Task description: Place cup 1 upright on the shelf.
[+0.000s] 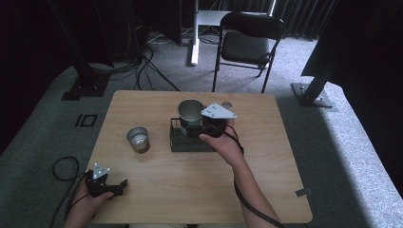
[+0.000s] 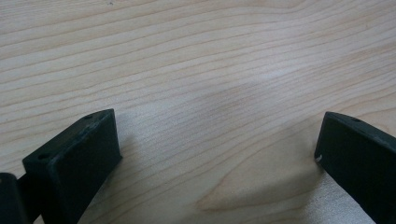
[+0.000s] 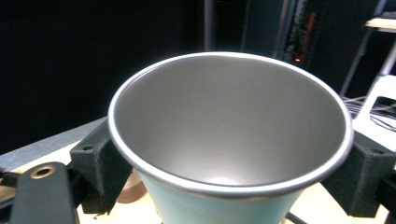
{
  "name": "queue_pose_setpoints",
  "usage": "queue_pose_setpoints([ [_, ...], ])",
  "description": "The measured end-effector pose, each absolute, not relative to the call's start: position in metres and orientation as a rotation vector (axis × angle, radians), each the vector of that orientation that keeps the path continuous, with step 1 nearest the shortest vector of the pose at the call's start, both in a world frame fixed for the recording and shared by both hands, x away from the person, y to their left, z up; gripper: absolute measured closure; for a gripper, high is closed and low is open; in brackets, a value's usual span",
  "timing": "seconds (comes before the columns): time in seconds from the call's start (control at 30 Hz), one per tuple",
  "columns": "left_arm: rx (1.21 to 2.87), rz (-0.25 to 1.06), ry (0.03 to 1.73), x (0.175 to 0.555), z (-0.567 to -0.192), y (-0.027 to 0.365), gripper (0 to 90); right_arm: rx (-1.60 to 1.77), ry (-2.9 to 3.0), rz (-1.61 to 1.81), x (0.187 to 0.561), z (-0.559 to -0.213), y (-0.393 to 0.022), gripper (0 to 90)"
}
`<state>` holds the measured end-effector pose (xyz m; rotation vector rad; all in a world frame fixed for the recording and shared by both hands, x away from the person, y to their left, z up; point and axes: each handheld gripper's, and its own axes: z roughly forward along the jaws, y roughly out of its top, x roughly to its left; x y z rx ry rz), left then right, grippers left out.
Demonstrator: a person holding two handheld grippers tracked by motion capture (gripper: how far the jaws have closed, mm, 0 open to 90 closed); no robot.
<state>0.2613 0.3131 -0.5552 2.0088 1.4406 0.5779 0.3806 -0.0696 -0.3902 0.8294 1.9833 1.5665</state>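
Observation:
A pale blue metal cup [image 3: 229, 135] with a grey inside is clamped between the two jaws of my right gripper [image 3: 229, 172]. In the high view this cup [image 1: 190, 111] hangs above the back of a black wire rack [image 1: 190, 140] at the table's middle, with my right gripper [image 1: 202, 124] beside it under its grey plate. A second metal cup [image 1: 138, 139] stands on the table left of the rack. My left gripper [image 1: 121, 186] rests at the table's front left corner. Its jaws stand wide apart over bare wood, with nothing between its fingertips [image 2: 219, 144].
The wooden table [image 1: 266, 161] has free room at the front and right. A small round object [image 1: 226, 105] lies behind the rack. A black folding chair [image 1: 247, 45] stands beyond the far edge, and cables [image 1: 142, 71] run across the grey carpet.

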Motion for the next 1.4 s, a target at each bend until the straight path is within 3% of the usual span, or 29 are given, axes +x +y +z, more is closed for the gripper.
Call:
queue_pose_setpoints([
  [0.67, 2.01, 0.578, 1.44, 0.261, -0.555, 0.313, 0.6, 1.04, 1.783, 1.392, 0.398, -0.402, -0.106, 13.5],
  [1.4, 2.012, 0.574, 1.436, 0.261, -0.555, 0.313, 0.7, 1.191, 1.724, 1.28, 0.41, -0.445, -0.127, 13.4],
])
